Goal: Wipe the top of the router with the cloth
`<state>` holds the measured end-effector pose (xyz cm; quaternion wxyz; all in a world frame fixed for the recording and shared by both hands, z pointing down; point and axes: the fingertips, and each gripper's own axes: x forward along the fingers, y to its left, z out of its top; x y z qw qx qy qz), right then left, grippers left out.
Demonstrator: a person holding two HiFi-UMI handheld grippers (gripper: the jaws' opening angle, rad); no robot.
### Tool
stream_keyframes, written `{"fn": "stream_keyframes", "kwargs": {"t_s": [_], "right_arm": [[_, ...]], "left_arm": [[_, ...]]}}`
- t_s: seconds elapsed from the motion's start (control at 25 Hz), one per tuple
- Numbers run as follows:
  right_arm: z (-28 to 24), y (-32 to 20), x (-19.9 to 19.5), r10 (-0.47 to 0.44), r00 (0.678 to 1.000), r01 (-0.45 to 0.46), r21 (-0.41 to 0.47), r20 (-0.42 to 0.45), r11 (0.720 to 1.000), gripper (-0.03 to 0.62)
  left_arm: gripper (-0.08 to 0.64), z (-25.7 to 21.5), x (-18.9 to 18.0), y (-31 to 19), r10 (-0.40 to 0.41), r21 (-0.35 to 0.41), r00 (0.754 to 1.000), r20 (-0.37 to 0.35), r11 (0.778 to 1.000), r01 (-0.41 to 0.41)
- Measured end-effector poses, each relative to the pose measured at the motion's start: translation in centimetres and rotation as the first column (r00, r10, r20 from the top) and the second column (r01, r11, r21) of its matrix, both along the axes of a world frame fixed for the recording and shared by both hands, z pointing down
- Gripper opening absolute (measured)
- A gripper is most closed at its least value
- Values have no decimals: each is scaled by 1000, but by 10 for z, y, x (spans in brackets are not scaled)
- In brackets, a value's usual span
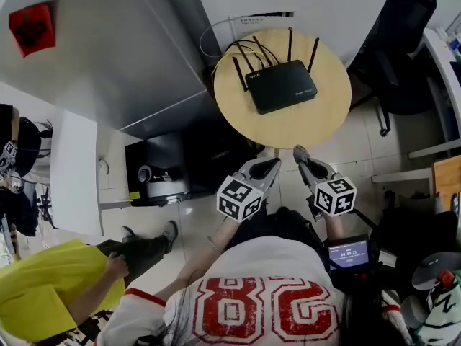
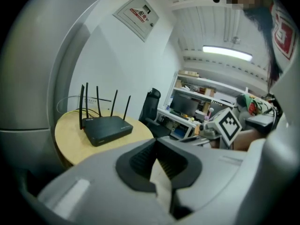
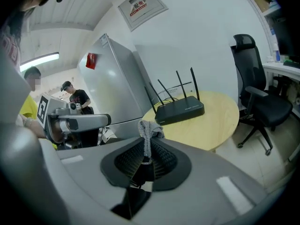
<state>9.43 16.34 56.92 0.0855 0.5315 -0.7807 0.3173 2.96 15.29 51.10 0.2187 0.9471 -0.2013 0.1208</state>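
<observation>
Cloth (image 3: 149,128) is a small grey wad clamped in the right gripper (image 3: 146,146). Its fingers (image 3: 161,156) are clenched on it and a tuft sticks up past the tips. Left gripper (image 2: 156,144) has its fingers pressed together at the tips w/ nothing between them.

Router (image 1: 282,86) is black and flat w/ several thin antennas up. It sits on the round wood tabletop (image 1: 320,117) toward the wall side, w/ cables trailing off behind. Neither gripper touches it.

In the head view both grippers are held low, near the person's chest and just short of the tabletop's near edge. The left gripper (image 1: 265,166) and right gripper (image 1: 301,154) are side by side, tips aimed at the router and marker cubes toward the body. They're angled in slightly toward each other.

Writing: big red "28" on the person's white shirt (image 1: 270,305). There's small white print on the router's top (too small to read). A framed notice (image 3: 143,5) hangs on the wall and a red sign (image 1: 32,27) is on the grey cabinet; neither is legible. A black office chair (image 3: 258,97) stands beside the tabletop.
</observation>
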Motion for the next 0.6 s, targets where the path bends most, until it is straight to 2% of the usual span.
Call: {"fn": "stream_keyframes", "kwargs": {"t_s": [0.28,0.6], "right_arm": [[-11,26,-5,-33,999,33,41,12,999,38],[-18,52,-6,-44,999,43,74,8,996,38]], "left_arm": [[5,-1,-11,21,-82,13,997,7,997,82],[5,-1,-8,56,-71,30,997,5,997,70]]}}
